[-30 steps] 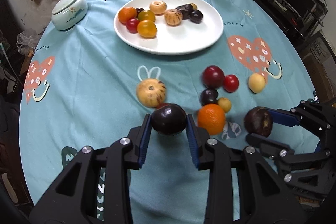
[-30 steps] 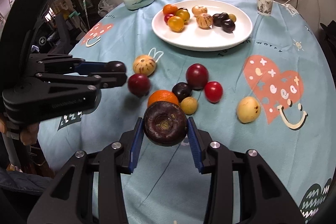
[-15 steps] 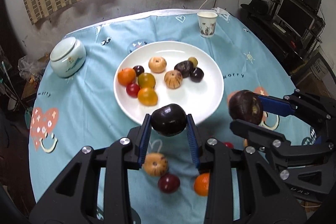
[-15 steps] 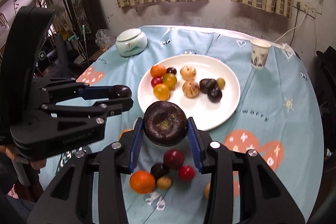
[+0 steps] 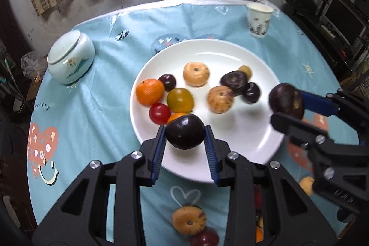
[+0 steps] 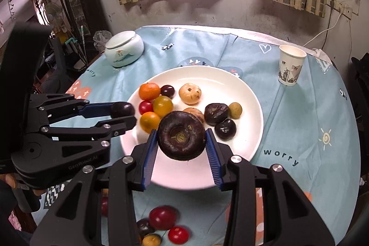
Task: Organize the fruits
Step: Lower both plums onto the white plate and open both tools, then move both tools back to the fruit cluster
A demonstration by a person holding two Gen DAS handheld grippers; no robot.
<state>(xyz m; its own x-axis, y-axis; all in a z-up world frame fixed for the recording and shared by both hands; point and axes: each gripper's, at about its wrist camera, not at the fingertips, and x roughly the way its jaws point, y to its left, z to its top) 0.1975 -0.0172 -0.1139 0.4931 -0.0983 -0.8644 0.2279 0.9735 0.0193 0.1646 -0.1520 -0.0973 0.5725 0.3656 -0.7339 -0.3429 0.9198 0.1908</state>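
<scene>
The left gripper (image 5: 185, 137) pinches a smooth dark purple plum (image 5: 185, 134); the right gripper (image 6: 181, 142) clamps a wrinkled dark brown round fruit (image 6: 181, 135). Both hang above the near rim of the white round plate (image 5: 244, 149), probably for dropping beside the sorted fruits beyond.

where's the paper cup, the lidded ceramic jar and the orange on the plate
paper cup (image 6: 291, 68), right wrist view, on the middle of its printed side wall
lidded ceramic jar (image 5: 71, 59), left wrist view, on its pale green body below the lid
orange (image 5: 150, 92), left wrist view, on the middle of its peel
</scene>
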